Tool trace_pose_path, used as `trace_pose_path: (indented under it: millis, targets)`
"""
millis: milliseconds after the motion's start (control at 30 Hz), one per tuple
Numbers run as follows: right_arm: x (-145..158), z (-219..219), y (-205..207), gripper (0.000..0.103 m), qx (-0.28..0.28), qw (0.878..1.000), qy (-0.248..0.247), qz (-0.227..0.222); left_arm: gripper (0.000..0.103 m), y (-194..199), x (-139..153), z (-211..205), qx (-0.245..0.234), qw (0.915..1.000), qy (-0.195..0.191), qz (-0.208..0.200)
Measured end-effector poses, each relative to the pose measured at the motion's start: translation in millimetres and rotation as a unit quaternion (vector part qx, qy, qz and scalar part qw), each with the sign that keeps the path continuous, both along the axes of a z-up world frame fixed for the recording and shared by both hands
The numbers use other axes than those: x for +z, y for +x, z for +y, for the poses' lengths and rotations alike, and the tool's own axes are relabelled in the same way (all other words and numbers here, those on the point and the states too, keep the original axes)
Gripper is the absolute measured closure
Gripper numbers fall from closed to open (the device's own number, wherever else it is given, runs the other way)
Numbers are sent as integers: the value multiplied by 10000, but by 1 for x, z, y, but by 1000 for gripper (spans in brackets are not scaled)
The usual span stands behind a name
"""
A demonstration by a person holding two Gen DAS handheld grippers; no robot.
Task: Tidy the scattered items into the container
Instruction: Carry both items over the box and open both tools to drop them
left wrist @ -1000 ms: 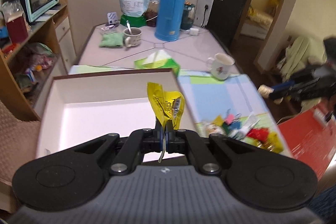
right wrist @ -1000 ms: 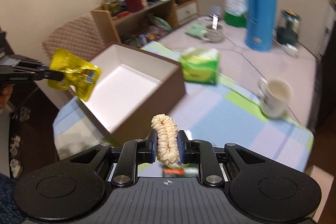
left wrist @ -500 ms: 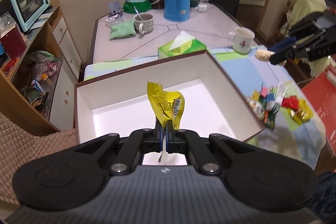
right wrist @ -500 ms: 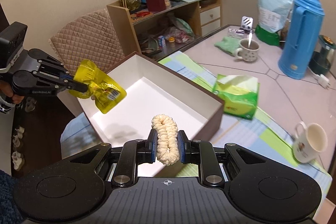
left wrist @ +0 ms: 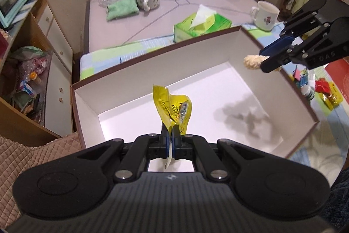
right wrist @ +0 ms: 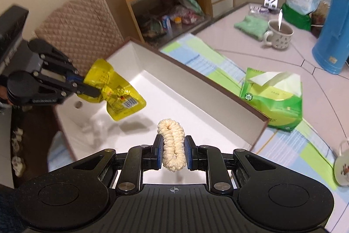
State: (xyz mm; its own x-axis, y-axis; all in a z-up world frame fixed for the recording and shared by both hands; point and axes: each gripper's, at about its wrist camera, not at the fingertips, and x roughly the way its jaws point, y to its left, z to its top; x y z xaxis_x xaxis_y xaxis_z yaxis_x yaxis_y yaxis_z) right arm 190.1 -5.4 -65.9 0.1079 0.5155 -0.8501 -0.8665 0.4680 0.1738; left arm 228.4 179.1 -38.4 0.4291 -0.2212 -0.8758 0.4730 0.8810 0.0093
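Left gripper [left wrist: 172, 143], jaws pinched tight on a yellow sachet [left wrist: 173, 110], hangs above the open box [left wrist: 152, 71]. Right gripper [right wrist: 173, 152], clamped on a cream scrunchie [right wrist: 172, 143], hovers over the far wall. A release there may drop the scrunchie outside, among the scattered items [left wrist: 316, 91].

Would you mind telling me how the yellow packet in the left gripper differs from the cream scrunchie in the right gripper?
The yellow packet is flat, crinkled, shiny foil with a barcode; the cream scrunchie is a soft, ribbed fabric loop. The left gripper pinches the packet by one edge, jaws nearly touching; the right gripper squeezes the scrunchie across its width, jaws further apart. Both hang above the open white box.
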Motion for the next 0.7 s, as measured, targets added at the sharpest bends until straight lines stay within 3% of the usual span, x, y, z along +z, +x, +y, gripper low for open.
trace_pose_path:
  millis: [467,500,533,567,633,700]
  targets:
    - [-54,31,30,82,-251,9994,-245,-26,100,56,-49,13,-96,9987,191,470]
    - [-57,32,32,68,-275,9993,-248,-31,98,59,-52,13,-68,9985,247,483]
    - [-61,34,33,36,-299,9992,-252,-37,85,60,-54,13,-44,9984,320,474]
    - [-62,35,34,22,-309,9992,-256,-46,68,61,-54,14,-22,9983,414,417]
    - [-57,32,28,19,-266,9993,-265,-80,54,61,-50,15,16,9984,474,319]
    - [-51,30,22,19,-222,9993,-275,-114,54,60,-45,18,51,9985,477,245]
